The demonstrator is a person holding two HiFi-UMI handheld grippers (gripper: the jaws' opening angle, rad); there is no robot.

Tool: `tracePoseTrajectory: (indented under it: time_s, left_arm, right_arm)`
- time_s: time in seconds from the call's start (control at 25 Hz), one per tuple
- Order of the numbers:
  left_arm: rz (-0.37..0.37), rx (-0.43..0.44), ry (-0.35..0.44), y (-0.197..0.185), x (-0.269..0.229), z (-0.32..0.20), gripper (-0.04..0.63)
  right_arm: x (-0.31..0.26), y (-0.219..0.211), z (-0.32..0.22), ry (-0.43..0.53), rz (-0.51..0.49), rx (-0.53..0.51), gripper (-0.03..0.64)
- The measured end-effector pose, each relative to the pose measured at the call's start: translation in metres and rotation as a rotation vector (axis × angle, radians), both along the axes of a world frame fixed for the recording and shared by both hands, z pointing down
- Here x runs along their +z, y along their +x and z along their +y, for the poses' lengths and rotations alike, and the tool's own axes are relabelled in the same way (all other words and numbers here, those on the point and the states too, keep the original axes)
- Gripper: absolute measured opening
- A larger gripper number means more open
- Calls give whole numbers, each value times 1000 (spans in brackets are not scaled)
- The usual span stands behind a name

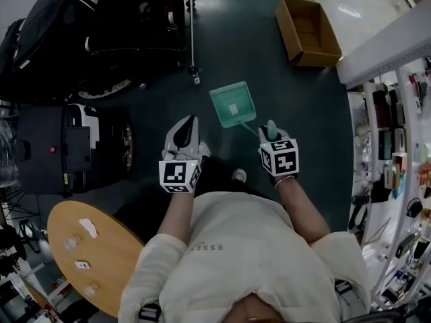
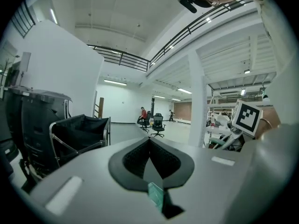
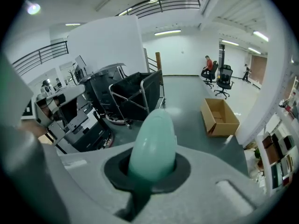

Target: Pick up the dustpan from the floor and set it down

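In the head view a green dustpan (image 1: 232,105) hangs tilted above the dark floor, its thin handle running back to my right gripper (image 1: 271,130). That gripper is shut on the handle. In the right gripper view the rounded teal handle end (image 3: 153,146) sticks out from between the black pads of the right gripper (image 3: 152,168); the pan itself is hidden there. My left gripper (image 1: 184,134) is held up beside it, to the left, apart from the dustpan. Its black pads (image 2: 135,160) meet at the tips, with nothing gripped by the left gripper (image 2: 149,146).
An open cardboard box (image 1: 308,31) lies on the floor beyond the dustpan. Black fabric carts (image 1: 138,25) and a dark machine (image 1: 64,147) stand at the left, a round wooden table (image 1: 101,261) at the lower left, and cluttered shelving (image 1: 394,153) along the right.
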State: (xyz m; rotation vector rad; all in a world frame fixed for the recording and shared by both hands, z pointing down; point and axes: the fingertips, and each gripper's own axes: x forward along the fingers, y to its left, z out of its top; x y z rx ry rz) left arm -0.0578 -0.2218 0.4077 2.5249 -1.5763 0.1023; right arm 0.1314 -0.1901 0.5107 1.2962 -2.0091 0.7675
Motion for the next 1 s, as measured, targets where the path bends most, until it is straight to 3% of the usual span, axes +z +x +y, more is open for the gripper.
tracePoseTrajectory:
  time_s: [0.4,1.0]
  left_arm:
    - [-8,10,14,18,-9,44,17]
    - [0,15,-40,16,10,31,17]
  right_arm:
    - [-29,21,35,93,-1,-24,-9]
    - [-14,26,27,60,0,-5,-9]
